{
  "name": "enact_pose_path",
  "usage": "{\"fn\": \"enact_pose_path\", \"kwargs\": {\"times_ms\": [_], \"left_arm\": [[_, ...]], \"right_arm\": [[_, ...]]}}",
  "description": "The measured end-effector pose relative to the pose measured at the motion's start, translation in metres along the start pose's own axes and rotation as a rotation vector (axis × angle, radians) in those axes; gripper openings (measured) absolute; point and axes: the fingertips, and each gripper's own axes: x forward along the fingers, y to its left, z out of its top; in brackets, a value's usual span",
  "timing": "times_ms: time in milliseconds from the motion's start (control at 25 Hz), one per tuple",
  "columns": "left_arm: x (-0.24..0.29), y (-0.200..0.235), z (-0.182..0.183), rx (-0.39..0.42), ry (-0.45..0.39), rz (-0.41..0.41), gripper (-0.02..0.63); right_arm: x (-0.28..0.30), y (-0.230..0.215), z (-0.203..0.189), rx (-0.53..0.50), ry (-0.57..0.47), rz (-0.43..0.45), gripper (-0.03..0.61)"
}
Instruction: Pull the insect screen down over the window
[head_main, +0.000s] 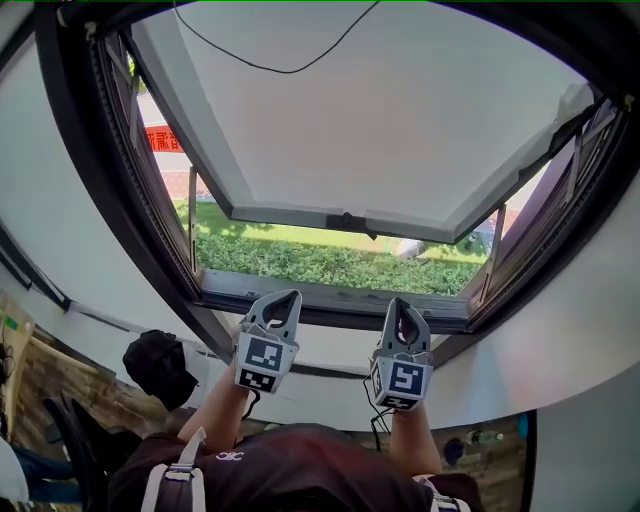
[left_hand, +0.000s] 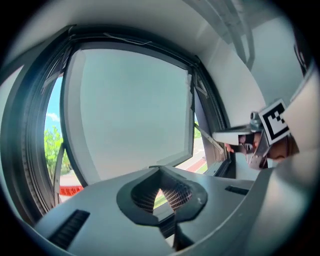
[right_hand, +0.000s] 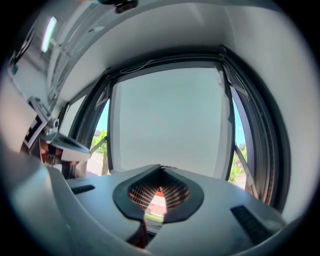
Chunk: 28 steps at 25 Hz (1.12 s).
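The left gripper (head_main: 284, 300) is grey, window frame (head_main: 330, 302) black, hedge (head_main: 330, 264) green.

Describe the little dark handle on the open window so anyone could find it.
Find the big pale window sash, swung outward. Midway along its lower rail sits the small dark handle, the only dark lump on that light grey edge.

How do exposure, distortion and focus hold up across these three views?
Head view: the wide lens bows the window frame, and the bottom of the picture is dim against the bright lawn. Left gripper view: the corners are dark, and the left tool, close to the lens, looks soft. Right gripper view: same dark corners, and the pane is flat pale grey without detail.
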Motion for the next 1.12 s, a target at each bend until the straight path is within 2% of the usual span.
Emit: {"fn": "enact_pose_path", "kwargs": {"times_ms": [160,240,360,440,480,560,640,720,760,840,1000,1120], "left_arm": [[0.002,-0.002,-0.001,0.372,0.019,0.063,0.012],[0.003,-0.003,0.000,0.557,0.017,0.100,0.012],[0.006,0.001,-0.002,0.738,0.015,0.162,0.012],[0.007,0.010,-0.004,0.842,0.034,0.230,0.012],[0.007,0.016,-0.004,0.868,0.047,0.261,0.012],[0.006,0.024,0.000,0.847,0.056,0.298,0.017],[0.004,0.028,0.007,0.773,0.029,0.290,0.040],[0.002,0.031,0.014,0.701,0.000,0.266,0.127],[0.001,0.034,0.018,0.685,-0.010,0.265,0.168],[-0.002,0.042,0.030,0.700,-0.026,0.291,0.196],[-0.003,0.065,0.059,0.767,-0.052,0.366,0.213],[-0.010,0.092,0.094,0.817,-0.090,0.462,0.213]], "right_arm": [[0.000,0.003,0.003,-0.367,0.009,0.031,0.005],[0.000,-0.003,0.005,-0.580,0.009,0.006,0.005],[0.000,-0.019,0.008,-0.903,-0.004,-0.083,0.005],[0.004,-0.028,0.008,-1.065,0.008,-0.124,0.005],[0.005,-0.033,0.007,-1.118,0.019,-0.133,0.005],[0.006,-0.041,0.009,-1.161,0.028,-0.147,0.005],[0.005,-0.047,0.019,-1.138,0.005,-0.169,0.005],[0.005,-0.048,0.029,-1.086,-0.026,-0.164,0.021],[0.005,-0.047,0.034,-1.054,-0.037,-0.151,0.086],[0.007,-0.047,0.045,-1.008,-0.058,-0.139,0.185],[0.009,-0.062,0.079,-1.021,-0.107,-0.210,0.225],[0.011,-0.078,0.111,-1.051,-0.145,-0.266,0.227]]}}
